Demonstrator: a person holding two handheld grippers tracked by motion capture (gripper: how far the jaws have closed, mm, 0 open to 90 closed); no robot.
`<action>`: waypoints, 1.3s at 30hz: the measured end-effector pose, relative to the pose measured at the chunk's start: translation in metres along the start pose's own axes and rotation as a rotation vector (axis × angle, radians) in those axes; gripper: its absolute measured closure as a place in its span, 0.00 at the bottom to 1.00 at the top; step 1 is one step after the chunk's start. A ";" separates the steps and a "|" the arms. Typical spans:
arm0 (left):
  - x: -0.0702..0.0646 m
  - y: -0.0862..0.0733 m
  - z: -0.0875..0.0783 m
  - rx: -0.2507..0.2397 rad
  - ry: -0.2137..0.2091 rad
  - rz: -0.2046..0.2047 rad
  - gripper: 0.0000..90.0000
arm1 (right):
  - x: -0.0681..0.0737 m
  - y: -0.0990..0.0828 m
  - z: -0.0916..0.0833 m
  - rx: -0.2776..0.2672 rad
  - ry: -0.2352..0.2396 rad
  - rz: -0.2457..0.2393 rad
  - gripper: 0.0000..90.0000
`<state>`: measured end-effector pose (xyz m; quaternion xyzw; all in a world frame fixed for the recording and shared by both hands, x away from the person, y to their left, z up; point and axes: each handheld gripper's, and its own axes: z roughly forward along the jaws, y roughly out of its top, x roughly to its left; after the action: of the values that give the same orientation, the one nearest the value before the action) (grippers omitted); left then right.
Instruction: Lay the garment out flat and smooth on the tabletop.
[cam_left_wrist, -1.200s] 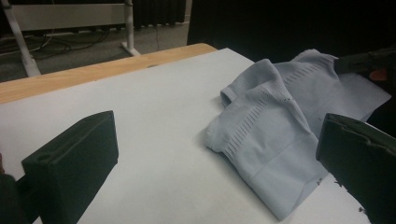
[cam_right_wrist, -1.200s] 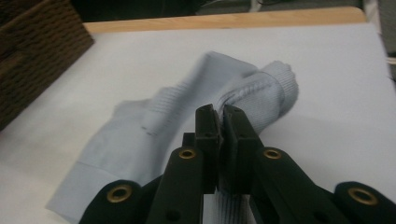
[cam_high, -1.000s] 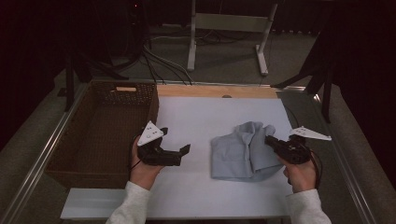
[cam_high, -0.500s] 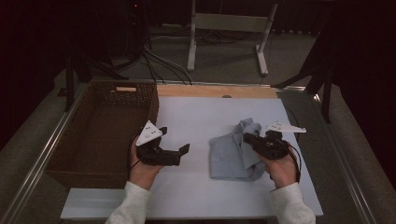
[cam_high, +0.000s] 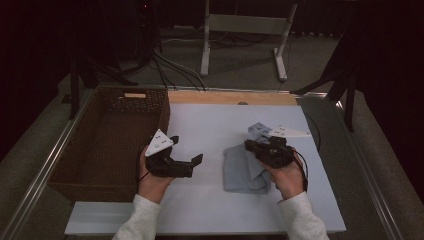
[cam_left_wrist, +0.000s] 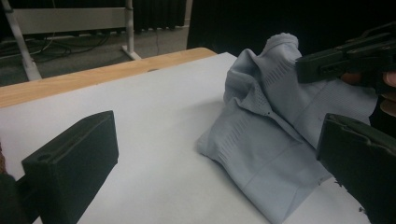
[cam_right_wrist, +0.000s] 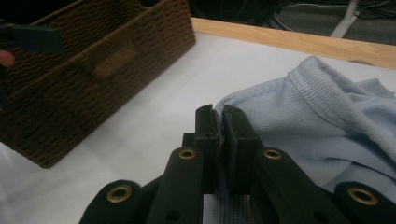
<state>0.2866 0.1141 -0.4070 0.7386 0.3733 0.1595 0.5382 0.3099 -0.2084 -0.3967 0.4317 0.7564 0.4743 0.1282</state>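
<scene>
A pale blue knitted garment (cam_high: 245, 165) lies crumpled on the white table top (cam_high: 210, 125), right of centre. My right gripper (cam_high: 252, 146) is shut on a fold of the garment (cam_right_wrist: 299, 112); the cloth runs down between the closed jaws in the right gripper view, and the held part is lifted and drawn over the rest. My left gripper (cam_high: 195, 161) rests at the table's left-centre, open, with nothing between its jaws. In the left gripper view the garment (cam_left_wrist: 271, 135) rises in a peak beside the right gripper (cam_left_wrist: 303, 70).
A brown woven basket (cam_high: 107, 145) stands along the left side of the table, seen close in the right gripper view (cam_right_wrist: 84, 70). A wooden strip (cam_high: 230, 97) edges the far side. Stands and cables sit on the floor beyond.
My right gripper has moved left across the table with the garment's edge in its jaws, folding the cloth over itself. The left gripper has stayed put.
</scene>
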 end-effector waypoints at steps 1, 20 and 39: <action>0.000 0.000 0.000 0.000 0.000 0.000 0.00 | 0.002 0.001 0.002 0.002 0.005 -0.004 0.95; -0.001 0.002 -0.003 -0.006 -0.003 0.002 0.00 | 0.056 0.023 0.035 0.006 0.154 -0.087 0.95; -0.003 -0.001 0.003 0.021 -0.018 0.007 0.00 | 0.071 0.026 0.057 0.032 0.239 -0.074 0.95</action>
<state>0.2860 0.1104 -0.4083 0.7468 0.3673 0.1508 0.5334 0.3156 -0.1142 -0.3890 0.3459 0.7893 0.5051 0.0478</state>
